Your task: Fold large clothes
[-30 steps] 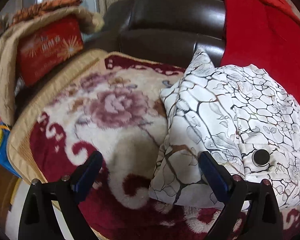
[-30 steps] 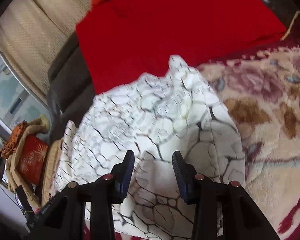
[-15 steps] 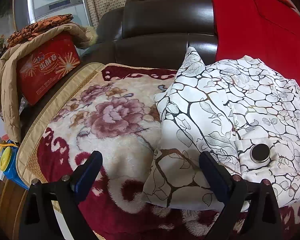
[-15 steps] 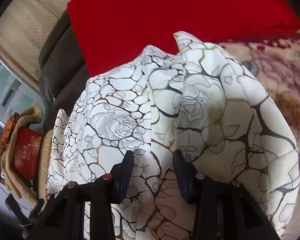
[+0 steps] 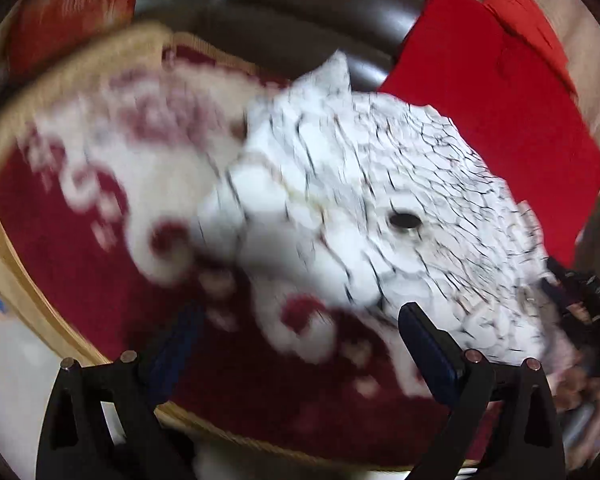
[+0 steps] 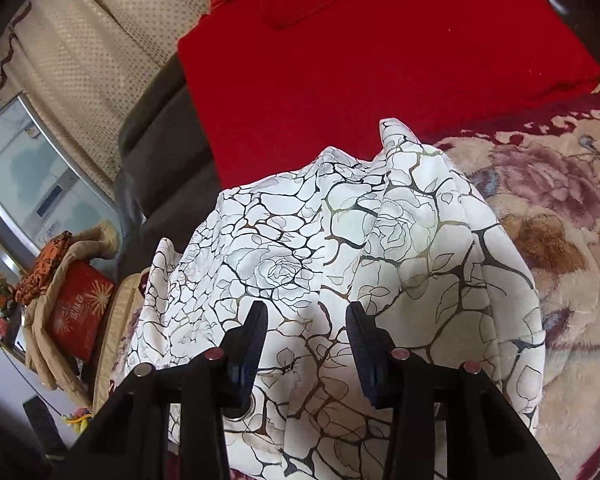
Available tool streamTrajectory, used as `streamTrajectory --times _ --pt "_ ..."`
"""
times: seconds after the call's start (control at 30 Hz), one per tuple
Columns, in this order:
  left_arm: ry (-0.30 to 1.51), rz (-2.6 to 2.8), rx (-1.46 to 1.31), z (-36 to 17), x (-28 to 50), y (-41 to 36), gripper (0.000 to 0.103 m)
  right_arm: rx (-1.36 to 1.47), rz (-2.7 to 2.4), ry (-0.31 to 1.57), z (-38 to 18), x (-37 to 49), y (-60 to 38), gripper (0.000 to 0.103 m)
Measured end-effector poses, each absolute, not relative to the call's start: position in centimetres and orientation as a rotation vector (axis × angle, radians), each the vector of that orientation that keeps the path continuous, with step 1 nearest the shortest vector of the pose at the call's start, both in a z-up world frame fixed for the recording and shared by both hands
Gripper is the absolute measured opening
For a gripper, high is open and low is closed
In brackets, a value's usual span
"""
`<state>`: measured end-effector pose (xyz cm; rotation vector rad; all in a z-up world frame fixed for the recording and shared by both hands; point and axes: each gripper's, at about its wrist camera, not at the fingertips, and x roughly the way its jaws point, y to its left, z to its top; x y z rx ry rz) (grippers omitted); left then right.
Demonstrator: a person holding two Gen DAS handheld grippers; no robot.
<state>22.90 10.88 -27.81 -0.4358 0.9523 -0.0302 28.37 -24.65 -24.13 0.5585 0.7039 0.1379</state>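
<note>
White patterned garment (image 6: pixel 340 240) bunched on floral blanket (image 6: pixel 560 220), under right gripper (image 6: pixel 307 316); jaws part-spread, pinching nothing. Left gripper (image 5: pixel 295 332) spread wide beside garment. Risk: shallow pinch slips, fold collapses.

Left tool (image 5: pixel 295 344) jaws wide apart, empty — right tool (image 6: pixel 307 324) part-open, angled down.

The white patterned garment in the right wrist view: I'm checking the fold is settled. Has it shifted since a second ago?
Cannot tell: the white patterned garment covers more of the red blanket than before, but the camera may have moved.
</note>
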Motion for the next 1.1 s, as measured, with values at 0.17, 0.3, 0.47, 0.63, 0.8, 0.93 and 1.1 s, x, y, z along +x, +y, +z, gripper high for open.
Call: streamTrajectory --times 0.17,0.3,0.47,0.63,0.8,0.93,1.1 --pt "0.991 -0.056 -0.671 -29.5 24.9 12.9 0.098 0.572 0.159 0.711 -24.2 28.3 -24.8 0.045" --pt "0.985 -0.027 -0.760 -30.3 26.4 13.0 0.098 0.555 0.164 0.703 -24.3 28.7 -24.4 0.045" --pt "0.885 -0.023 -0.770 -28.8 28.3 12.3 0.098 0.564 0.170 0.696 -24.3 28.9 -24.6 0.045" --pt "0.862 0.041 -0.526 -29.0 29.2 9.5 0.089 0.535 0.148 0.730 -24.9 29.6 -24.3 0.045" --pt "0.851 0.057 -0.469 -28.7 29.9 8.7 0.089 0.540 0.107 0.832 -26.8 30.9 -24.6 0.041" --pt "0.875 0.033 -0.513 -28.9 29.8 9.5 0.089 0.520 0.117 0.819 -26.5 30.5 -24.4 0.041" --pt "0.885 0.021 -0.537 -29.0 29.3 10.1 0.089 0.563 0.167 0.731 -24.9 29.7 -24.5 0.042"
